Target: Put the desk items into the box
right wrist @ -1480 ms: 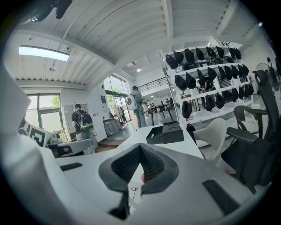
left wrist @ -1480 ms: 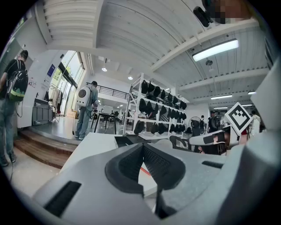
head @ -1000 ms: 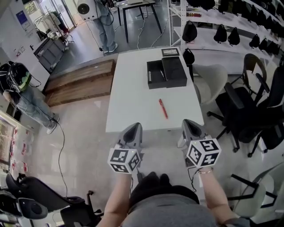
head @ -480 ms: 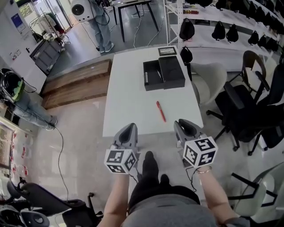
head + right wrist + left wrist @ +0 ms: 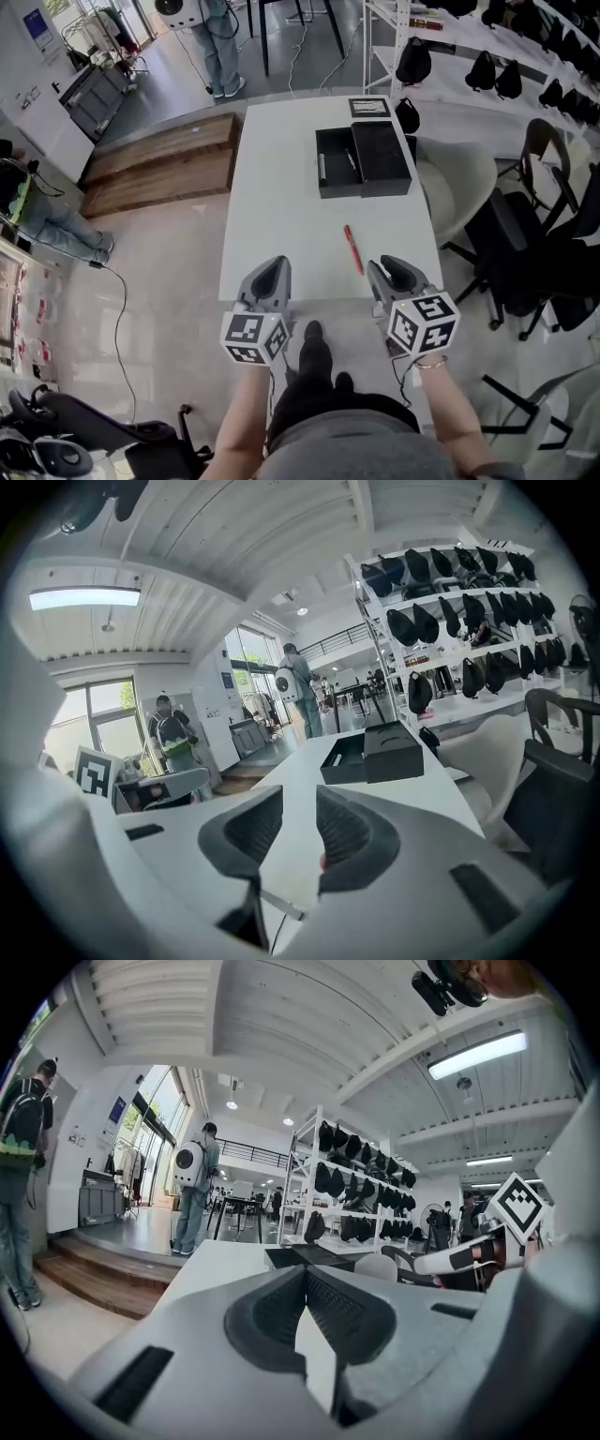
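Observation:
A red pen [image 5: 352, 249] lies on the white table [image 5: 281, 216], near its front edge. At the far end stands an open black box [image 5: 364, 161], its tray on the left with a thin item inside. My left gripper [image 5: 270, 279] hovers at the table's near edge, left of the pen, shut with nothing in it [image 5: 302, 1271]. My right gripper [image 5: 394, 276] is just right of and below the pen; its jaws [image 5: 298, 803] have just been opening and stand open, nothing between them. The box [image 5: 370, 754] shows ahead in the right gripper view.
Black office chairs [image 5: 530, 234] and a pale chair [image 5: 464, 183] crowd the table's right side. A small framed card [image 5: 368, 108] lies beyond the box. A wooden platform [image 5: 159, 169] lies on the left, with people standing farther off. Shelves of black bags [image 5: 450, 621] line the right wall.
Both grippers have moved forward to the table's near edge. The right jaws, closed a second ago, have opened. The pen and box have not shifted on the table.

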Tool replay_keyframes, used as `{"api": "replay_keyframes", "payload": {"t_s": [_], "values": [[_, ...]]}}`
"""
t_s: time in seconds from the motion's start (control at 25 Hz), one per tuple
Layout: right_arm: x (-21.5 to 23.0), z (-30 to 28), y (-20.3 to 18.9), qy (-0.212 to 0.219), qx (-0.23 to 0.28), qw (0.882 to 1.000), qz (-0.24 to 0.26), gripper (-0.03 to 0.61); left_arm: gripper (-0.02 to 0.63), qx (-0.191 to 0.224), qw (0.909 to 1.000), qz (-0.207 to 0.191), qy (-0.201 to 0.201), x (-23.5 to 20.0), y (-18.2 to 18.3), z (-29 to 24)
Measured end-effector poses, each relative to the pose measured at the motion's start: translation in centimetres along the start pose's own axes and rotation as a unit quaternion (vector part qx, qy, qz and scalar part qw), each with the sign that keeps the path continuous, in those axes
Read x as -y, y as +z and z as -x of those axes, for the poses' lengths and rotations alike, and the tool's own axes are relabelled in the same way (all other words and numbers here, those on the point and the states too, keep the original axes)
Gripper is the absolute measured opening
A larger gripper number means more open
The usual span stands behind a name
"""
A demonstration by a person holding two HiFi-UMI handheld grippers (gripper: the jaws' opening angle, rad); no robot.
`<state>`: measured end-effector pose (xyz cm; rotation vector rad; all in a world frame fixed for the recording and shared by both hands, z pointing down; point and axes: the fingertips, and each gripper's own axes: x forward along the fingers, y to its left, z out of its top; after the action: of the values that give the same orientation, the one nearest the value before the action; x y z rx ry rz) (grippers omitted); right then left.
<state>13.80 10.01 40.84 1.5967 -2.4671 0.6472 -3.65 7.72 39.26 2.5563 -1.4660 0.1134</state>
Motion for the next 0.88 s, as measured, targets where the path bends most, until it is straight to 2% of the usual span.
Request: {"api": "replay_keyframes", "payload": {"t_s": [0.48,0.72,0.88], "values": [[2.2,-6.9,-0.8,-0.034,-0.058,0.998,-0.007,0.144,0.006,-0.021,0.9993,0.007,-0.029,-5.2,0.0,-5.4],[2.7,-9.4,-1.5,-0.053,-0.08,0.995,-0.012,0.161,0.006,-0.035,0.9975,0.02,-0.058,-6.9,-0.3,-7.8],[3.1,-10.8,-2.4,-0.059,-0.114,0.992,-0.014,0.16,0.006,-0.042,0.9961,0.023,-0.074,-7.7,-0.5,-9.3]]}}
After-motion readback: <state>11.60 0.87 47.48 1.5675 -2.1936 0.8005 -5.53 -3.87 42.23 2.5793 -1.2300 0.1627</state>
